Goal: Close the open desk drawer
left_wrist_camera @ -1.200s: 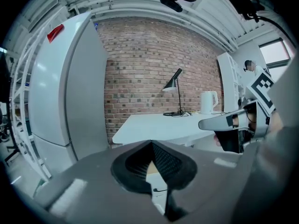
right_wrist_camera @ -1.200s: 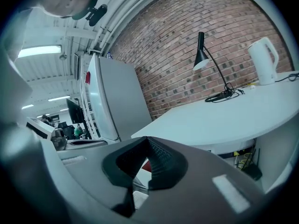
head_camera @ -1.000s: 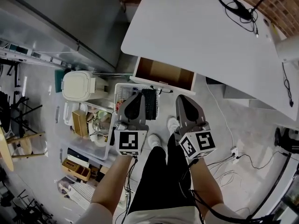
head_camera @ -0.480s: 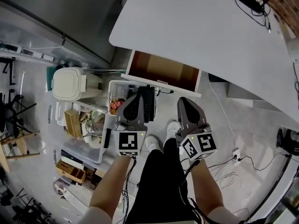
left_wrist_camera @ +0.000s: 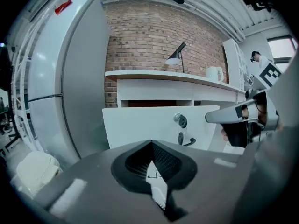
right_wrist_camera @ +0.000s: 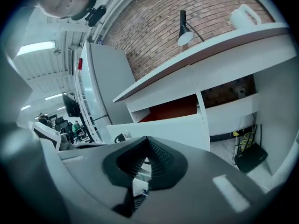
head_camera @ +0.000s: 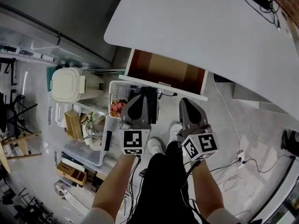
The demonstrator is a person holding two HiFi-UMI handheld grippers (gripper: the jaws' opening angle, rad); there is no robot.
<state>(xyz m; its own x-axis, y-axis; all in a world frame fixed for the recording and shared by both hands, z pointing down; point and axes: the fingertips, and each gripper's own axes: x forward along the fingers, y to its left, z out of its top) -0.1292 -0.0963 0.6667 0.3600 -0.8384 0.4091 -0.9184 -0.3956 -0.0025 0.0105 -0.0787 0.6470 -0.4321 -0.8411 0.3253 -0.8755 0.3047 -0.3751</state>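
Observation:
A white desk (head_camera: pixel 201 27) fills the top of the head view. Its drawer (head_camera: pixel 163 71) is pulled out, showing a brown inside, and the white drawer front (head_camera: pixel 161 84) faces me. My left gripper (head_camera: pixel 139 99) and right gripper (head_camera: pixel 188 104) are side by side just short of that front, both shut and holding nothing. The left gripper view has the drawer front (left_wrist_camera: pixel 154 125) with a round lock (left_wrist_camera: pixel 180 120) straight ahead of the left gripper (left_wrist_camera: pixel 152 146). Beyond the right gripper (right_wrist_camera: pixel 147 141) in its own view is the drawer front (right_wrist_camera: pixel 173 127) with the reddish drawer opening (right_wrist_camera: pixel 173 108) behind it.
A white lidded bin (head_camera: pixel 70 84), clear storage boxes of clutter (head_camera: pixel 91 129) and a wire basket (head_camera: pixel 120 96) crowd the floor at left. Cables and a power strip (head_camera: pixel 238 157) lie at right. A tall grey cabinet (left_wrist_camera: pixel 70 78) stands left of the desk. The person's legs are below the grippers.
The head view has shifted toward the desk, so more of the drawer's inside shows. Both grippers have stayed shut and side by side, now slightly nearer the drawer front. The drawer remains open.

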